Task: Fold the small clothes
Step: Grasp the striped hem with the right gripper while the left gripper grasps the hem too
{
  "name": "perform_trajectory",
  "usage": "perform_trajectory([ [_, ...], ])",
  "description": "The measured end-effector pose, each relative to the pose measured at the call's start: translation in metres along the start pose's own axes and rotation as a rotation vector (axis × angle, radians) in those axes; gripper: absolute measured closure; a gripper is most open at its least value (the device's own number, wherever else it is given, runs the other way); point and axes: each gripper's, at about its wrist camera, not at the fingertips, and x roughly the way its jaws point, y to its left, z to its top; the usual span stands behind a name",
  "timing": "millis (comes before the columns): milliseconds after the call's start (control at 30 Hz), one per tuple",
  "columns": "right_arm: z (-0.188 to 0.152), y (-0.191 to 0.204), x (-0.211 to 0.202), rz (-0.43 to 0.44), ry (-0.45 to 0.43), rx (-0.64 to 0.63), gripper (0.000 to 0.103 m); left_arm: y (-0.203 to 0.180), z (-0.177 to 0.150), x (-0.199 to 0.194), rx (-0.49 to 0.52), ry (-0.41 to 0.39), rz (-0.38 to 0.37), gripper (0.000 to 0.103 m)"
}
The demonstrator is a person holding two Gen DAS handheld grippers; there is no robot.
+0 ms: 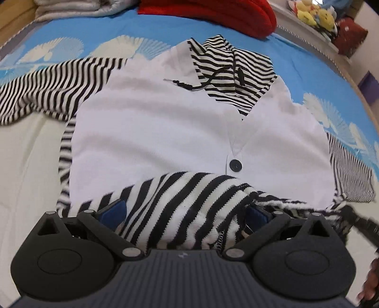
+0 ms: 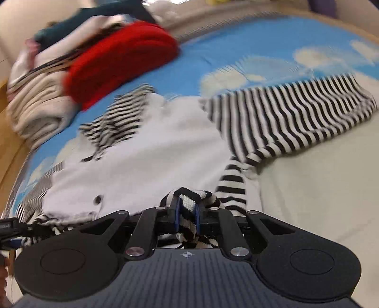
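Note:
A small white top [image 1: 165, 123] with black-and-white striped collar, sleeves and hem lies flat on the bed, one dark button [image 1: 236, 165] on its front. It also shows in the right wrist view [image 2: 151, 163]. My left gripper [image 1: 187, 214] has its jaws wide apart, with a bunched striped hem [image 1: 180, 201] lying between the blue pads. My right gripper [image 2: 187, 210] is shut on the striped hem [image 2: 189, 201] at the garment's near edge. One striped sleeve [image 1: 52, 85] spreads out to the left; in the right wrist view it [image 2: 296, 116] spreads right.
The bed cover [image 1: 146, 28] is blue with white shapes, cream nearer me [image 2: 308, 189]. A red knit garment [image 1: 213, 14] and folded beige clothes [image 2: 40, 104] lie beyond the top. Soft toys [image 1: 315, 14] sit on a shelf at the far right.

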Motion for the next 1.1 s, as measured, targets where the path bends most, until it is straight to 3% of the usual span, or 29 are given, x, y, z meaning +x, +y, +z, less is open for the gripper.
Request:
perform_trajectory([
  [67, 0.005, -0.001, 0.005, -0.072, -0.018, 0.012, 0.092, -0.002, -0.006, 0.003, 0.015, -0.013, 0.04, 0.001],
  [133, 0.005, -0.005, 0.007, -0.168, -0.039, 0.013, 0.101, 0.004, -0.004, 0.005, 0.013, -0.024, 0.08, 0.001],
  [200, 0.008, -0.016, 0.008, -0.214, -0.057, 0.061, 0.101, 0.013, 0.002, 0.006, -0.003, -0.025, 0.102, 0.001],
  [267, 0.014, -0.03, 0.006, -0.148, -0.051, 0.158, 0.099, 0.02, 0.01, 0.009, -0.019, -0.013, 0.107, 0.001],
  [333, 0.017, -0.038, -0.004, -0.026, -0.038, 0.214, 0.094, 0.021, 0.016, 0.006, -0.014, 0.009, 0.081, 0.001],
  [367, 0.016, -0.036, -0.009, 0.021, -0.031, 0.209, 0.088, 0.021, 0.017, 0.002, -0.008, 0.013, 0.055, 0.001],
  [433, 0.015, -0.035, -0.016, 0.071, -0.03, 0.178, 0.043, 0.019, 0.017, -0.014, 0.015, -0.004, -0.04, 0.001],
  [500, 0.013, -0.032, -0.015, 0.086, -0.007, 0.142, 0.038, 0.02, 0.014, -0.034, 0.029, -0.016, -0.138, 0.001],
  [567, 0.01, -0.027, -0.005, 0.093, 0.041, 0.139, 0.038, 0.021, 0.005, -0.052, 0.021, -0.035, -0.16, 0.001],
  [667, -0.003, -0.011, 0.009, 0.063, 0.1, 0.096, 0.039, 0.021, -0.022, -0.068, 0.023, -0.041, -0.136, 0.001],
  [700, -0.006, -0.003, 0.014, 0.052, 0.122, 0.05, 0.051, 0.024, -0.033, -0.07, 0.022, -0.035, -0.131, 0.001],
  [733, -0.01, 0.005, 0.017, 0.034, 0.133, 0.005, 0.085, 0.026, -0.046, -0.069, 0.013, -0.019, -0.125, 0.001],
  [800, -0.014, 0.017, 0.013, -0.005, 0.115, -0.035, 0.085, 0.03, -0.068, -0.06, -0.002, 0.041, -0.1, 0.001],
  [933, -0.013, 0.021, -0.001, -0.005, 0.065, -0.056, 0.086, 0.031, -0.104, -0.031, -0.049, 0.126, -0.033, 0.001],
  [1000, -0.012, 0.017, -0.002, -0.008, 0.068, -0.049, 0.085, 0.03, -0.111, -0.017, -0.079, 0.142, -0.009, 0.001],
  [1100, -0.013, 0.012, -0.004, -0.009, 0.077, -0.041, 0.085, 0.03, -0.107, -0.003, -0.171, 0.132, -0.042, 0.001],
])
